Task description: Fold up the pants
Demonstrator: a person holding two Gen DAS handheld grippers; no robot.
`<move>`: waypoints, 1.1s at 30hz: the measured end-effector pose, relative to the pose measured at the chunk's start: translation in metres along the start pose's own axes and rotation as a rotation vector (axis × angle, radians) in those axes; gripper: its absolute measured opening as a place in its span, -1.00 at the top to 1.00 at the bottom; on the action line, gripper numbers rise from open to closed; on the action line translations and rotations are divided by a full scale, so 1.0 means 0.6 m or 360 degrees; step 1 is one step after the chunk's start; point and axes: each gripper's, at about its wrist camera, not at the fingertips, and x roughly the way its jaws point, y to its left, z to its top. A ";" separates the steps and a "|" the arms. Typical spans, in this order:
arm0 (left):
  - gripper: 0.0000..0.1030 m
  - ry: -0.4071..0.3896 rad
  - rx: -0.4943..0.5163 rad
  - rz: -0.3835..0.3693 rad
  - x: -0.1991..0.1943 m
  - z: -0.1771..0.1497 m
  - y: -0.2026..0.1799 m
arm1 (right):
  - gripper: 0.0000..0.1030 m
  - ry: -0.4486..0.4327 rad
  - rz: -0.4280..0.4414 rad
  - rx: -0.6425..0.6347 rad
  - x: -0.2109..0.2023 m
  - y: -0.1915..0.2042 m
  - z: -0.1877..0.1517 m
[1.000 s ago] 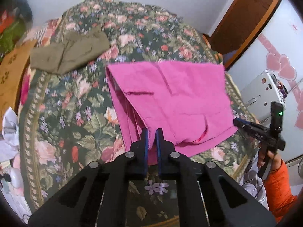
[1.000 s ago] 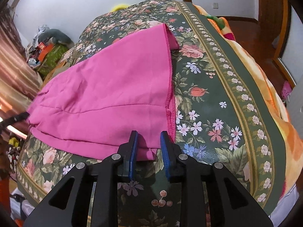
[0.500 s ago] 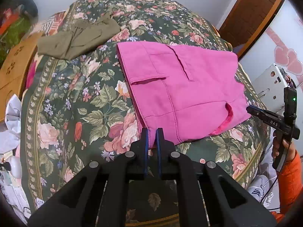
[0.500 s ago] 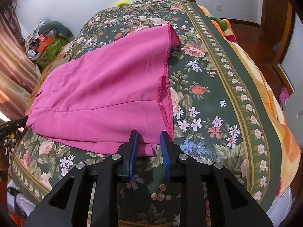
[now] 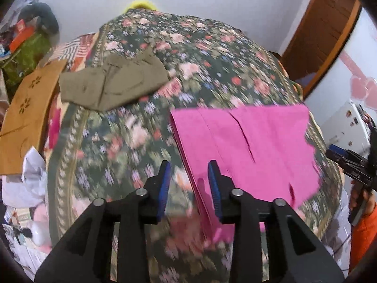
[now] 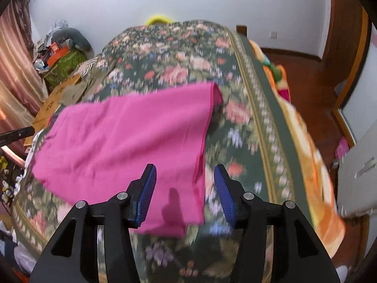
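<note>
The pink pants (image 5: 247,146) lie folded flat on the floral bedspread (image 5: 132,136), near its front edge. They also show in the right wrist view (image 6: 127,151). My left gripper (image 5: 188,184) is open and empty, raised above the left near corner of the pants. My right gripper (image 6: 185,193) is open and empty, raised above the right near corner. The right gripper also shows at the right edge of the left wrist view (image 5: 348,162). Both views are blurred by motion.
Folded olive-green pants (image 5: 113,82) lie at the far left of the bed. A brown cardboard sheet (image 5: 26,115) leans by the bed's left side, with clutter beyond. A white appliance (image 5: 341,127) and a wooden door stand to the right.
Both grippers have opened and let go of the pink pants, which now rest on the bed. Both grippers have lifted and pulled back from the near edge.
</note>
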 end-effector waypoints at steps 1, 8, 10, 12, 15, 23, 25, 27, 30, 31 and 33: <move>0.30 0.0002 -0.0013 0.0001 0.009 0.013 0.005 | 0.09 -0.0013 0.0003 0.0002 0.003 -0.003 0.012; 0.30 0.0081 -0.0135 -0.0061 0.086 0.071 0.032 | 0.09 -0.0059 0.0017 0.0065 0.056 -0.033 0.089; 0.30 0.0124 -0.0152 -0.0082 0.110 0.079 0.036 | 0.09 -0.0055 0.0023 0.0095 0.076 -0.042 0.109; 0.30 0.0165 -0.0161 -0.0101 0.129 0.082 0.035 | 0.09 -0.0041 0.0037 0.0127 0.097 -0.050 0.125; 0.31 0.0221 -0.0164 -0.0135 0.156 0.082 0.031 | 0.09 0.0007 0.0084 0.0187 0.136 -0.059 0.142; 0.94 0.0130 -0.0039 -0.0067 0.153 0.071 0.009 | 0.74 0.0074 0.0183 0.0220 0.187 -0.056 0.134; 0.94 0.0074 -0.0015 -0.0010 0.146 0.067 0.008 | 0.88 0.0060 0.0157 0.0184 0.187 -0.053 0.130; 0.94 0.0017 -0.0003 0.0032 0.136 0.064 0.010 | 0.91 0.0006 0.0131 0.0118 0.180 -0.048 0.129; 0.94 -0.0028 0.0013 0.0078 0.132 0.064 0.012 | 0.92 -0.0083 0.0070 0.0021 0.167 -0.041 0.132; 0.93 -0.0031 0.0027 0.0101 0.134 0.063 0.010 | 0.92 -0.0096 0.0055 0.0001 0.167 -0.041 0.135; 0.93 -0.0012 0.0064 0.0164 0.148 0.059 0.003 | 0.92 -0.0099 0.0006 -0.0041 0.173 -0.038 0.137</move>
